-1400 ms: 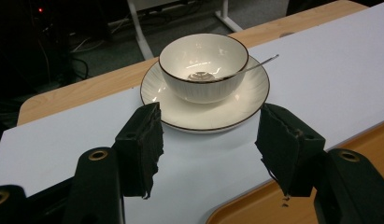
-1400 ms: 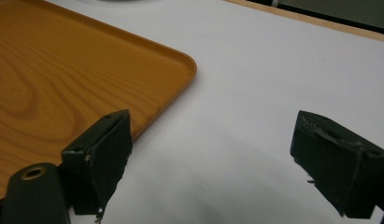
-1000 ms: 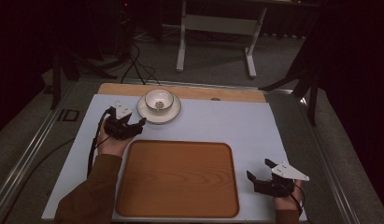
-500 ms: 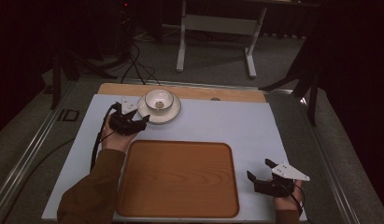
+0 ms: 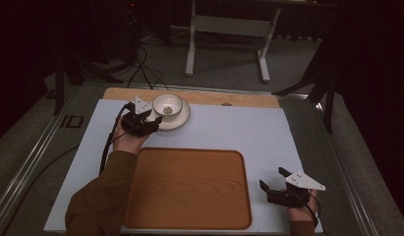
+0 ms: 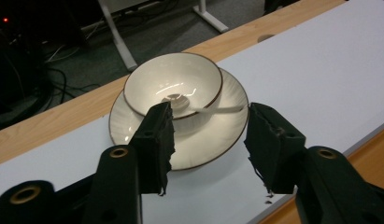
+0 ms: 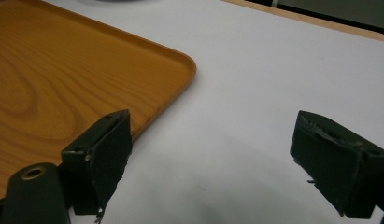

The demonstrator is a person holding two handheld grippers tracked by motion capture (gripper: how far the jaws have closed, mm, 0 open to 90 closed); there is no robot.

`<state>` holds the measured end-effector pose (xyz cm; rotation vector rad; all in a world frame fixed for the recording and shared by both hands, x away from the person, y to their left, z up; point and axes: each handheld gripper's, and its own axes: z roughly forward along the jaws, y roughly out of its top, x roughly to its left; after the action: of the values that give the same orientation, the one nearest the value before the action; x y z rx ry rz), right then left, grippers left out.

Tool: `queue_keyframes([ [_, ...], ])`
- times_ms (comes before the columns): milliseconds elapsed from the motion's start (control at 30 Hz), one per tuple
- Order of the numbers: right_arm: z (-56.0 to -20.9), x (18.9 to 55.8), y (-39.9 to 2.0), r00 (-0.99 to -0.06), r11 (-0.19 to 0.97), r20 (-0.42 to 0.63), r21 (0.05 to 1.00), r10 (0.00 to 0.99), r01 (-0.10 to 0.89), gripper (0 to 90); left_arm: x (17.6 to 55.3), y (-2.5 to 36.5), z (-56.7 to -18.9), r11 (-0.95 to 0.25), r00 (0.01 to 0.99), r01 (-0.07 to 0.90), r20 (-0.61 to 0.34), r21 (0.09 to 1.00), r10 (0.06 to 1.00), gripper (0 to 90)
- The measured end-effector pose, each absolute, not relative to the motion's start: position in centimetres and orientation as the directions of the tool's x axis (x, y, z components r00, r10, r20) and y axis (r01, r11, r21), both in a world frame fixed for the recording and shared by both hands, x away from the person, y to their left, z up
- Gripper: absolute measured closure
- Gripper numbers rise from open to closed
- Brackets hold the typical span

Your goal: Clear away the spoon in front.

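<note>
- Cream ceramic bowl (image 5: 168, 103) with a thin brown rim sits in a wider cream saucer-like plate (image 5: 181, 119); both stand at the far left of the pale blue table top (image 5: 239, 132), just short of the strip of bare wood (image 5: 248, 99) along the far edge.
- In the left gripper view a small white spoon (image 6: 199, 106) lies in the bowl, its handle over the near rim.
- Left gripper (image 5: 153, 119) reaches the plate's near-left edge; in its own view the plate rim lies between the two black jaws, which have just been closing. The pads (image 6: 158, 140) stand apart, and I cannot tell whether they touch the plate.
- Right gripper (image 5: 273, 179) rests at the near right corner of the table top, jaws wide apart, nothing between them, well apart from the bowl.
- Flat rectangular wooden tray (image 5: 189, 187) with rounded corners and a low raised lip lies between the two grippers, just nearer than the plate.
- Open blue surface runs from the plate rightward to the far right corner and down the tray's right side.
- Beyond the far edge, a grey floor with a white frame stand (image 5: 229, 29) and black cables (image 5: 140, 64).
</note>
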<state>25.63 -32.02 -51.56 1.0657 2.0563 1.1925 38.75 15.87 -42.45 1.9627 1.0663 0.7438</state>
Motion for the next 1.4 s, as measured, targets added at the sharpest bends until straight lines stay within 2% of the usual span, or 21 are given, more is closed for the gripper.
queue_keyframes([
  [267, -51.6, 25.6, -32.1, -0.546, 0.293, -0.051, 0.883, 0.836, 0.367, 12.6, 40.2, 13.8, -43.0, -0.429, 0.526, 0.425, 0.168, 0.797, 0.834, 55.0],
  [467, -51.5, 25.6, -32.3, -0.544, 0.291, -0.051, 0.884, 0.838, 0.366, 12.6, 41.7, 13.3, -44.2, -0.492, 0.515, 0.454, 0.232, 0.743, 0.825, 60.6],
  [600, -51.5, 25.6, -32.3, -0.542, 0.287, -0.048, 0.885, 0.839, 0.366, 12.6, 42.1, 13.3, -44.5, -0.489, 0.507, 0.463, 0.232, 0.739, 0.83, 68.1],
  [1033, -51.5, 25.6, -32.4, -0.542, 0.287, -0.048, 0.885, 0.839, 0.366, 12.6, 42.7, 12.8, -44.7, -0.509, 0.505, 0.474, 0.251, 0.719, 0.826, 82.2],
  [1233, -51.4, 25.6, -32.4, -0.541, 0.285, -0.048, 0.887, 0.84, 0.364, 12.6, 42.7, 13.0, -44.6, -0.508, 0.492, 0.48, 0.259, 0.715, 0.831, 88.2],
  [1400, -51.4, 25.6, -32.4, -0.541, 0.286, -0.049, 0.886, 0.84, 0.364, 12.6, 42.6, 13.1, -44.5, -0.502, 0.493, 0.481, 0.253, 0.718, 0.833, 89.0],
])
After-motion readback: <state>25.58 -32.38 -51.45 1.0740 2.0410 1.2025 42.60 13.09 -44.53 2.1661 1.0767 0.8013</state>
